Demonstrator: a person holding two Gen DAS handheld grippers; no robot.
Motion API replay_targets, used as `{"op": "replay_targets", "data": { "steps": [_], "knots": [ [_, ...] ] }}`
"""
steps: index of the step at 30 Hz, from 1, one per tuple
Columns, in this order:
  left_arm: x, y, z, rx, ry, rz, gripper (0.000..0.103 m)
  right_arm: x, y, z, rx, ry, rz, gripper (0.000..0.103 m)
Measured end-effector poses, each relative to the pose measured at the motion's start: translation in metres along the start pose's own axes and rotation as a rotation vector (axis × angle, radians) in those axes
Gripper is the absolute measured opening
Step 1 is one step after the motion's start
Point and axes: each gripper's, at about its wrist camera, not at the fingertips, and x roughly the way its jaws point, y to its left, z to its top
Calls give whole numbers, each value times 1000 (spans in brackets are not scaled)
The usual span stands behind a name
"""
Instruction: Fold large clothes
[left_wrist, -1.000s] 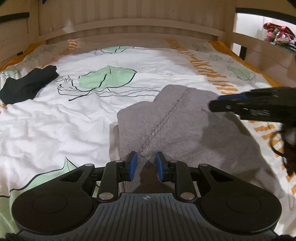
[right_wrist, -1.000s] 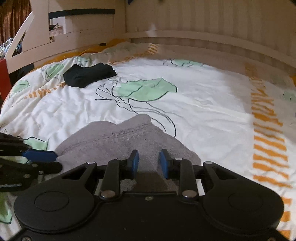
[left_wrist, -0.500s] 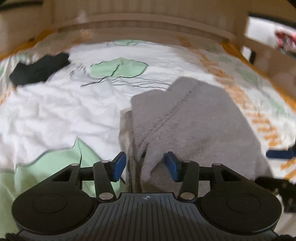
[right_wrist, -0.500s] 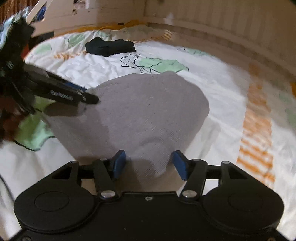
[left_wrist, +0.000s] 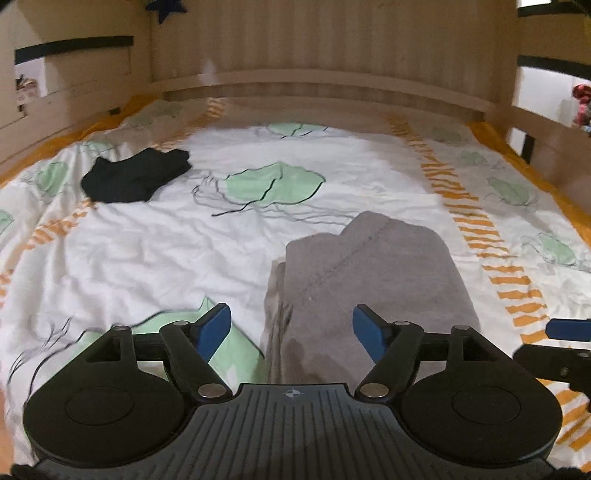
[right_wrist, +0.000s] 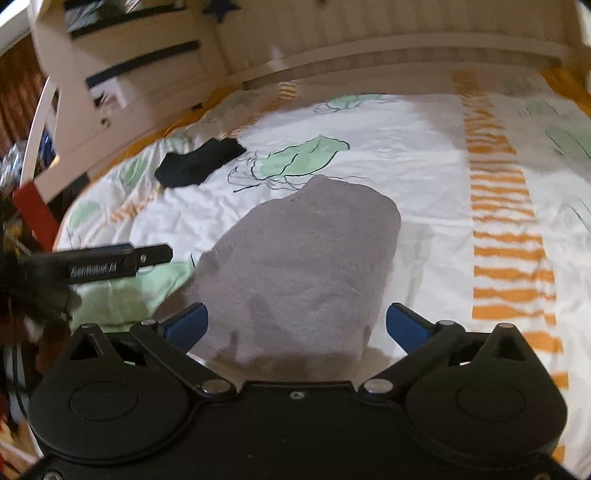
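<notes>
Left wrist: both grippers just spread, released; grey garment (left_wrist: 369, 273) folded, black cloth (left_wrist: 135, 177) well apart on the duvet (left_wrist: 147, 251)

Warm, dim indoor light falls on the bed (left_wrist: 147, 258), brightest on the white cover at mid-bed. Soft shadows lie under each hand-held gripper at the near edge. Both views are slightly motion-blurred, the right wrist more so, with fisheye bending the headboard (left_wrist: 332, 88) and corners.

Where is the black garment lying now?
In the left wrist view the black garment lies far left on the bedcover, beyond the grey garment, near the headboard.
</notes>
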Motion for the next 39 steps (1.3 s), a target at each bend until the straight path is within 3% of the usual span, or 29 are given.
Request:
{"op": "replay_targets", "data": {
  "steps": [7,16,22,39],
  "knots": [
    [-17,-18,-8,-9,58,-28,72,-16,2,-2,40,-12,-100,102],
    [-31,-41,-27,30,99,-9,72,-26,-5,-13,112,38,-140,103],
    [-39,-46,-35,15,113,-25,72,-31,-1,-21,82,52,-197,103],
    [-43,-50,-42,8,145,-34,72,-32,2,-25,53,79,-220,102]
  ]
}}
